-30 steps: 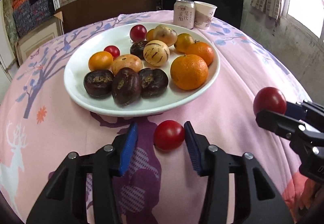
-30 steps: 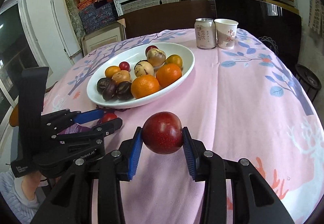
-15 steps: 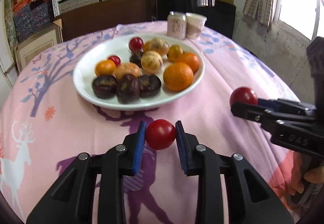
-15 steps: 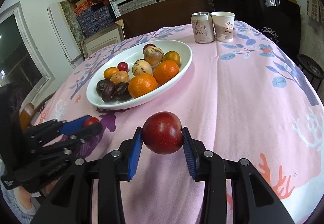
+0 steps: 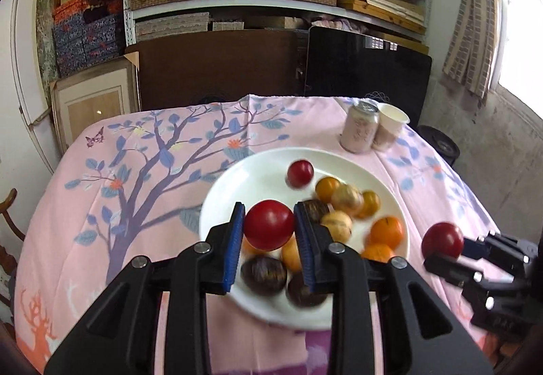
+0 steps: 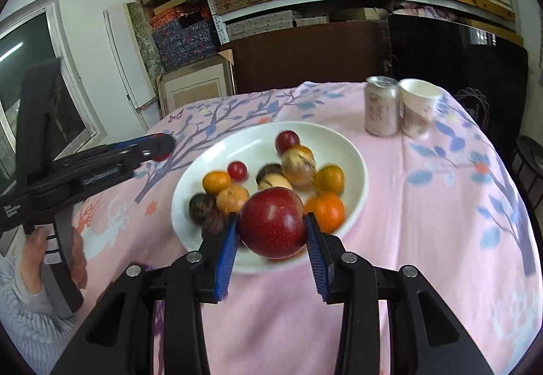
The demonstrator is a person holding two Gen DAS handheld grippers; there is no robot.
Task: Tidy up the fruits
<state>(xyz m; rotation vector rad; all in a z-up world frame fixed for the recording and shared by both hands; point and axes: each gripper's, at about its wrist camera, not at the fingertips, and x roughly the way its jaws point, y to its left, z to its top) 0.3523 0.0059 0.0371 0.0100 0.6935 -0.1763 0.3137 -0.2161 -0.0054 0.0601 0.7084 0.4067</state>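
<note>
A white plate (image 5: 261, 171) holds several fruits: oranges, dark round fruits, striped pale ones and small red ones. It also shows in the right wrist view (image 6: 353, 154). My left gripper (image 5: 268, 229) is shut on a red tomato (image 5: 268, 224) and holds it above the plate's near left part. My right gripper (image 6: 271, 228) is shut on a dark red apple (image 6: 271, 222) and holds it above the plate's near edge. The apple also shows in the left wrist view (image 5: 442, 239), to the right of the plate.
A drink can (image 6: 380, 110) and a paper cup (image 6: 418, 112) stand on the pink tablecloth (image 6: 441, 205) behind the plate to the right. Shelves with boxes, a dark board and a black screen stand behind the table. A hand holds the left gripper's handle (image 6: 34, 151).
My left gripper closed on the tomato and lifted it from the cloth to above the plate. My right gripper moved forward with the apple to above the plate's near edge.
</note>
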